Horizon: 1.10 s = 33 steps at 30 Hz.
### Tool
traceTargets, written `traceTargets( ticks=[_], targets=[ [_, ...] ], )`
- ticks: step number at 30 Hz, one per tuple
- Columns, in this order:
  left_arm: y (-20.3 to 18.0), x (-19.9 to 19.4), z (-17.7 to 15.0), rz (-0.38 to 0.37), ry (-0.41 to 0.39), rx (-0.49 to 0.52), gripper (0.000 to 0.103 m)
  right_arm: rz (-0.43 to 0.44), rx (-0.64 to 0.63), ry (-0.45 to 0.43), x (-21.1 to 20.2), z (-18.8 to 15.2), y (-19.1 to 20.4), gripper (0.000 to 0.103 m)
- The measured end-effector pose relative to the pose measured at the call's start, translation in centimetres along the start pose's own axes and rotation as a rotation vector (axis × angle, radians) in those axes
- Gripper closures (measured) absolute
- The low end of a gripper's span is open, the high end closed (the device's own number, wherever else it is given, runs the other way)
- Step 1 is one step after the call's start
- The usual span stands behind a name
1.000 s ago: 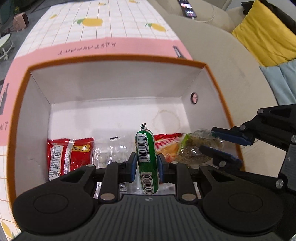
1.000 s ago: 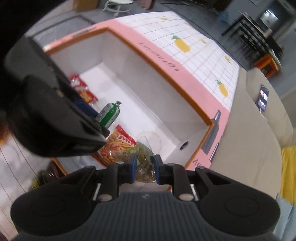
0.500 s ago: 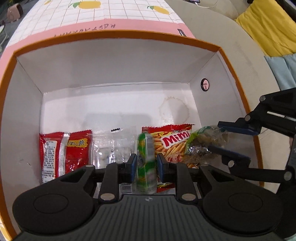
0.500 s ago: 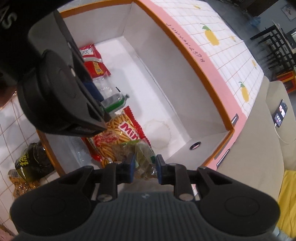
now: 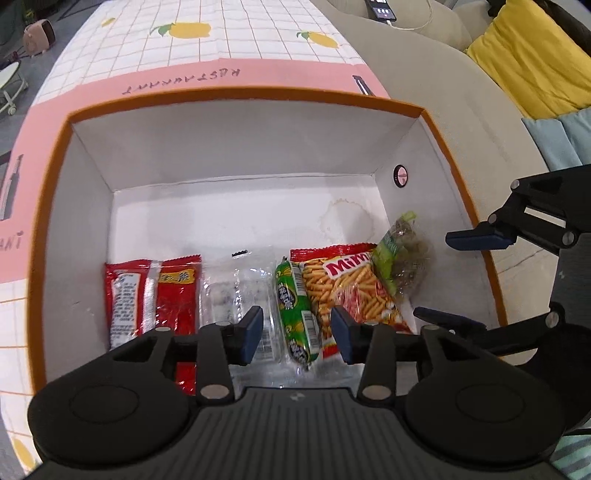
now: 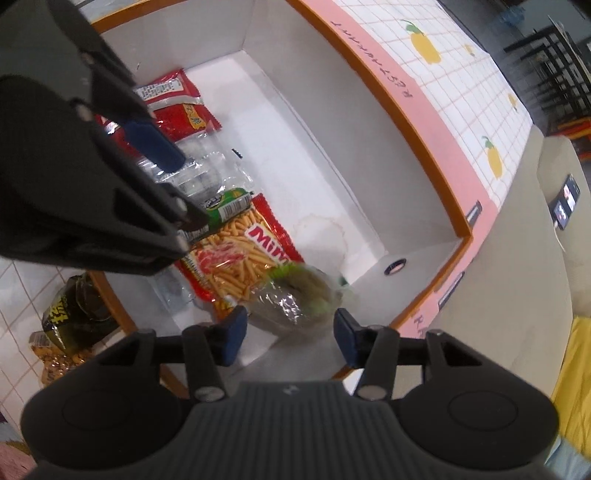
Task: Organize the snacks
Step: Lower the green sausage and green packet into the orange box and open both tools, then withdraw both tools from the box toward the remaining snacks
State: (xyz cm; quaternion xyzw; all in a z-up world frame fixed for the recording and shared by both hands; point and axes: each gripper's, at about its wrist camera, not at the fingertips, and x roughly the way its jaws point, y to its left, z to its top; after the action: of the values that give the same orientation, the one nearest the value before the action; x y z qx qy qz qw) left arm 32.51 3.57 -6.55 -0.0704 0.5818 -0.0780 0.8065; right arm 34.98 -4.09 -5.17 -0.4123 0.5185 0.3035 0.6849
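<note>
A white box with an orange rim (image 5: 236, 96) (image 6: 406, 122) holds a row of snacks. From the left lie a red packet (image 5: 151, 295) (image 6: 177, 103), a clear packet (image 5: 236, 295) (image 6: 207, 173), a green sausage (image 5: 295, 310) (image 6: 225, 205), a red Mimi stick bag (image 5: 347, 284) (image 6: 240, 258) and a clear bag with green print (image 5: 402, 258) (image 6: 295, 291). My left gripper (image 5: 296, 334) (image 6: 177, 184) is opening; the sausage lies between its pads, untouched. My right gripper (image 6: 290, 334) (image 5: 461, 277) is opening above the clear green bag, which rests free at the box's right end.
The box stands on a lemon-print tablecloth (image 5: 236, 33). A dark packet (image 6: 70, 310) and a bag of orange snacks (image 6: 51, 354) lie outside the near wall. A beige sofa with a phone (image 5: 380, 9) (image 6: 565, 203) and a yellow cushion (image 5: 532, 55) runs along the right.
Both grippers went from shut to open. The green sausage dropped from upright in the left jaws to lying on the box floor. The clear green bag left the right jaws and rests beside the Mimi bag.
</note>
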Motion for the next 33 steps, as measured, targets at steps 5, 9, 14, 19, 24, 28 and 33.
traceTargets(
  ticks=[5, 9, 14, 19, 24, 28, 33],
  targets=[
    [-0.5, -2.1, -0.5, 0.012, -0.027, 0.013, 0.050, 0.026, 0.049, -0.030, -2.3, -0.5, 0.0, 0.038],
    [-0.9, -4.2, -1.1, 0.019, -0.047, 0.028, 0.049, 0.022, 0.064, -0.052, -4.4, -1.0, 0.4, 0.038],
    [-1.4, -7.4, -2.6, 0.021, -0.102, 0.038, 0.049, 0.028, 0.110, -0.097, -7.0, -2.2, 1.0, 0.038],
    [-1.9, -10.9, -5.1, 0.045, -0.179, 0.069, 0.049, 0.061, 0.215, -0.159, -9.3, -4.4, 1.7, 0.038],
    [-1.6, -14.0, -8.5, 0.058, -0.269, 0.051, 0.046, 0.054, 0.359, -0.263, -10.7, -7.6, 3.6, 0.038],
    [-1.5, -15.5, -11.4, 0.096, -0.346, 0.042, 0.046, 0.009, 0.443, -0.342, -10.9, -10.7, 6.1, 0.037],
    [-0.4, -15.6, -14.3, 0.118, -0.366, -0.007, 0.041, 0.007, 0.578, -0.389, -9.9, -14.3, 8.7, 0.037]
  ],
)
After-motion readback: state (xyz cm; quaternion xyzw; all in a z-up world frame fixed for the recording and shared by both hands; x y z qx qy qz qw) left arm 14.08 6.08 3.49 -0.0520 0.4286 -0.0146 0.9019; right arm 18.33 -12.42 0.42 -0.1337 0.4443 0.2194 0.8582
